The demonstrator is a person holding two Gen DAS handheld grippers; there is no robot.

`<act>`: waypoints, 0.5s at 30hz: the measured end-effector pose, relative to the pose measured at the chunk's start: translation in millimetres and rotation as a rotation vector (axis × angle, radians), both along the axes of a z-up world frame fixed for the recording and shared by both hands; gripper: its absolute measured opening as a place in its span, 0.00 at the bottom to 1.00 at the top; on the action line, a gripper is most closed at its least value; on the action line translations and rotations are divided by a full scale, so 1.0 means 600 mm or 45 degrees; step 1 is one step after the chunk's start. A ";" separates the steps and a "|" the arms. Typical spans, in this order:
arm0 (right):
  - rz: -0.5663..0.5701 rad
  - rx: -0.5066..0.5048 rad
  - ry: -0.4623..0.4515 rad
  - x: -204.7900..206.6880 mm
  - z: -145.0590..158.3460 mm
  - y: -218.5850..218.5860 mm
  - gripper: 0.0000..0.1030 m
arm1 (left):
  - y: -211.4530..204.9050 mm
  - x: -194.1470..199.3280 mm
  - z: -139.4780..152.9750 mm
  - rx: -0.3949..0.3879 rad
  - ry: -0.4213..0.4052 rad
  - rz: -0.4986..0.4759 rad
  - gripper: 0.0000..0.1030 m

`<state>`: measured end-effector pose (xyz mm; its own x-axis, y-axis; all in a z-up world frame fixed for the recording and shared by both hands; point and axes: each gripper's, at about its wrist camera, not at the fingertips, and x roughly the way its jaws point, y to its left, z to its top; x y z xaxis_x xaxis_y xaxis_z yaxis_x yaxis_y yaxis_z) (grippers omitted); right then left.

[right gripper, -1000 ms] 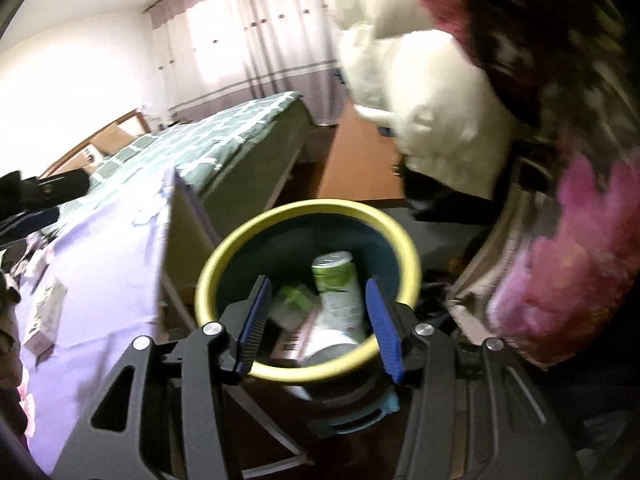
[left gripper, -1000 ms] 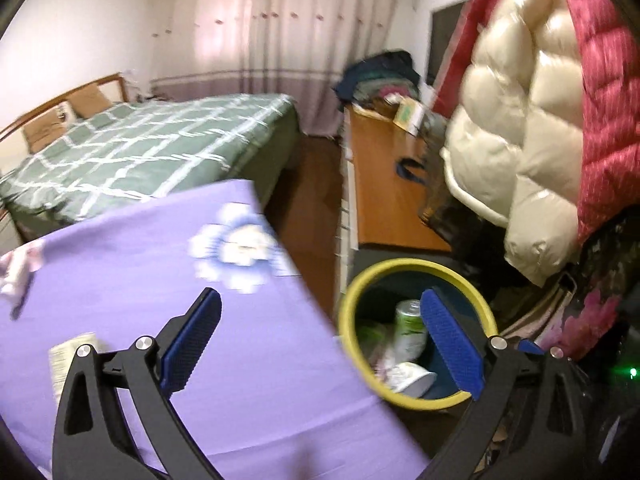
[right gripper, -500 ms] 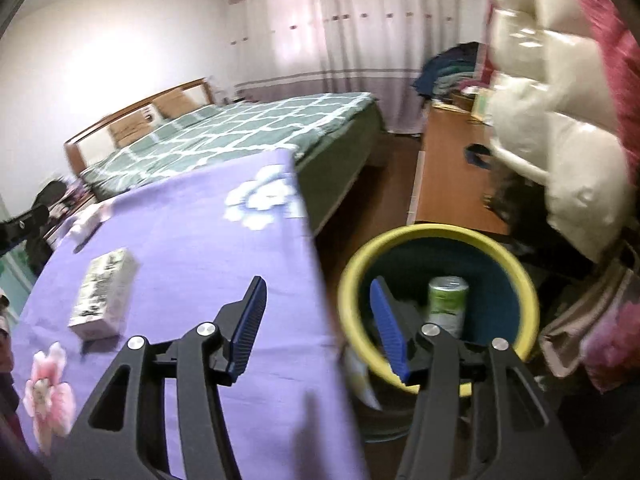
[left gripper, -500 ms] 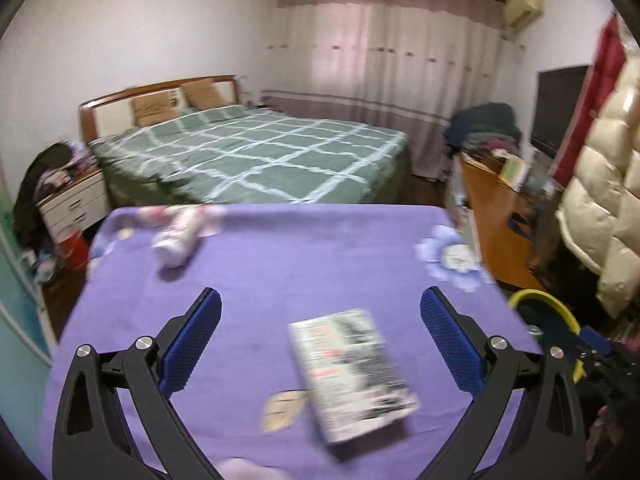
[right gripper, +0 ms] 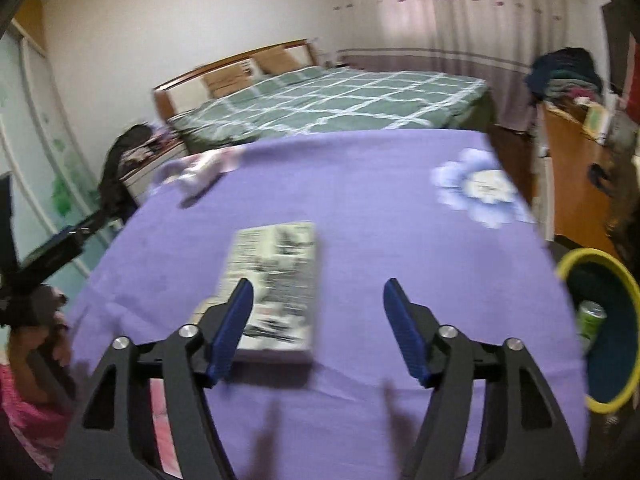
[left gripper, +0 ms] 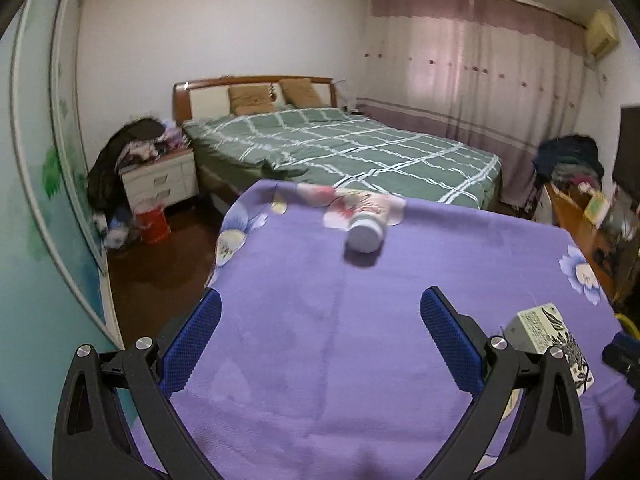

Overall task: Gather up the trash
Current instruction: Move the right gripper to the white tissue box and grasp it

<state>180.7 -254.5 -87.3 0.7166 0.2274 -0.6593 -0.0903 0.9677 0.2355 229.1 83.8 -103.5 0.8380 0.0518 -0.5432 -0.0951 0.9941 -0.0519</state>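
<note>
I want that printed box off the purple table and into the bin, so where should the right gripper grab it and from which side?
Grip the printed box across its narrow width, pads on the two long side faces, coming down from above. It lies flat on the purple cloth, long axis running away from the right gripper, whose jaws are opening with nothing between them.

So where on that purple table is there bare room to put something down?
Most of the purple tablecloth is bare: the wide middle between the tipped bottle near the far edge and the printed box toward the near side. In the right view, the stretch between the box and the yellow bin is bare too. The left gripper holds nothing.
</note>
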 end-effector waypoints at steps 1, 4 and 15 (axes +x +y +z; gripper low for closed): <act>0.010 -0.009 0.003 0.006 -0.002 0.011 0.71 | 0.008 0.002 -0.005 -0.018 0.005 0.005 0.95; 0.032 -0.039 0.033 0.020 -0.015 0.045 0.75 | 0.017 0.011 -0.026 -0.027 0.041 0.002 0.95; 0.022 -0.154 0.147 0.033 -0.060 0.079 0.79 | 0.005 0.004 -0.030 -0.091 0.048 -0.010 0.95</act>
<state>200.4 -206.9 -123.6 0.6312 0.1528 -0.7604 -0.0863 0.9882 0.1269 231.6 87.1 -121.7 0.8170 0.0054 -0.5767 -0.0907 0.9887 -0.1192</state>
